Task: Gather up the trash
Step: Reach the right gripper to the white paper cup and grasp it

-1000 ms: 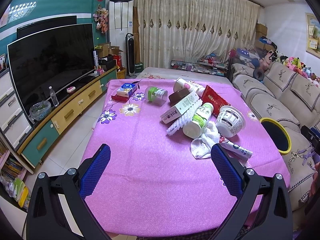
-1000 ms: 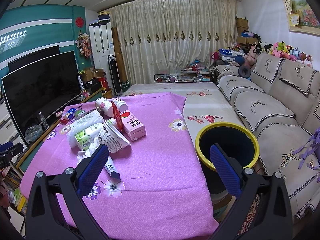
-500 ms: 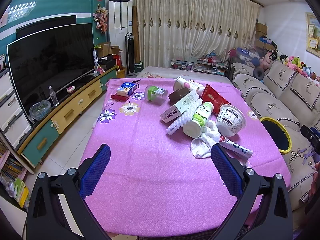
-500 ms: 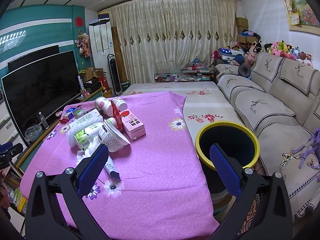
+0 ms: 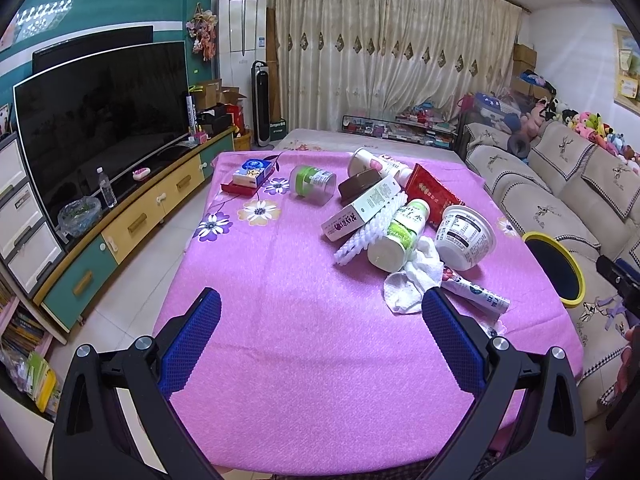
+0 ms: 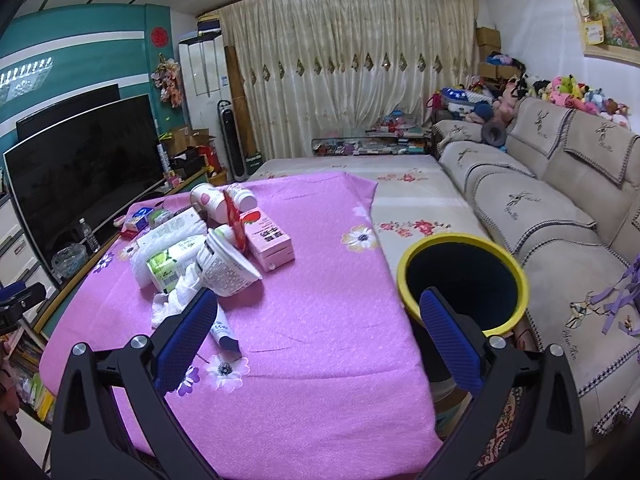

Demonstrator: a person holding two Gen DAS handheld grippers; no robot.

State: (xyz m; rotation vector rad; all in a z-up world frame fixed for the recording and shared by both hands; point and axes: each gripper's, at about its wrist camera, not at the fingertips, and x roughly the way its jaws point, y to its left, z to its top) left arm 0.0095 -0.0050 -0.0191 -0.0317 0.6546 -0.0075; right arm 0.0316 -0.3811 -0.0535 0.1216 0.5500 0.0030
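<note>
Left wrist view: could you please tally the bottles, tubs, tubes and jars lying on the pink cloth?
Bottles: 3
Tub: 1
Tube: 1
Jar: 1
Total: 6

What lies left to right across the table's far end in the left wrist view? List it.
Blue tissue box → green-lidded jar → brown box → red packet.
</note>
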